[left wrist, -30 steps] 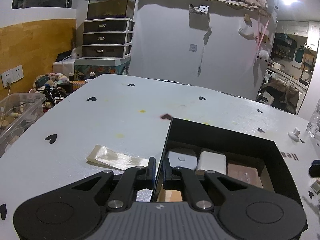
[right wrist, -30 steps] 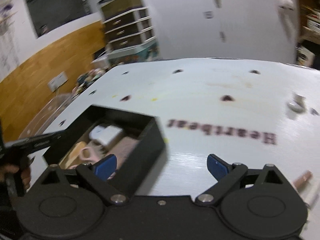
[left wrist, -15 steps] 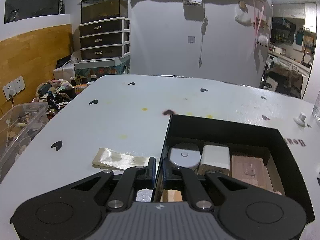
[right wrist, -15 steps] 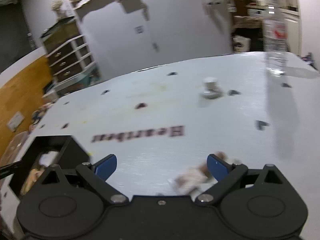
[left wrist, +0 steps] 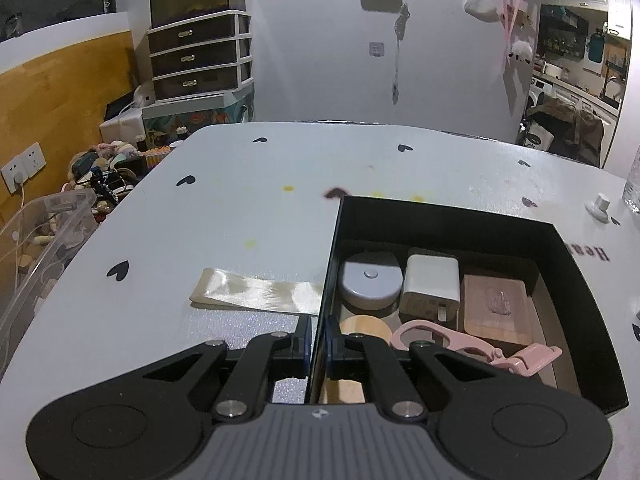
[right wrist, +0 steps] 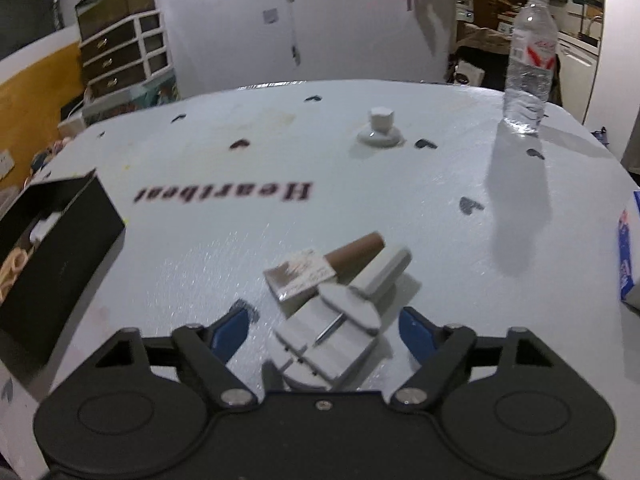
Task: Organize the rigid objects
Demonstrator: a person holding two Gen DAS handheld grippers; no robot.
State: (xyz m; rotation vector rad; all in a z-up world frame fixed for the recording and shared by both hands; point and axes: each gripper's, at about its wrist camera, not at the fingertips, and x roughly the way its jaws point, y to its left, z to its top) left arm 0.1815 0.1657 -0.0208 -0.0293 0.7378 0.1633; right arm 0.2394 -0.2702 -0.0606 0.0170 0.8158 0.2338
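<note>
My left gripper is shut on the left wall of the black box. Inside lie a grey round case, a white charger, a brown block, a pink clip tool and a wooden disc. My right gripper is open above the table, its blue pads on either side of a grey-white plastic tool. A small bottle with a brown cap lies just beyond it. The box also shows at the left of the right wrist view.
A white knob and a clear water bottle stand far on the table. A blue-and-white carton is at the right edge. A shiny flat packet lies left of the box. A clear bin sits off the table's left.
My right gripper swung right from the box to the grey-white tool and bottle, which now lie between its open fingers. My left gripper stays shut on the box wall; the pink tool has come into view.
</note>
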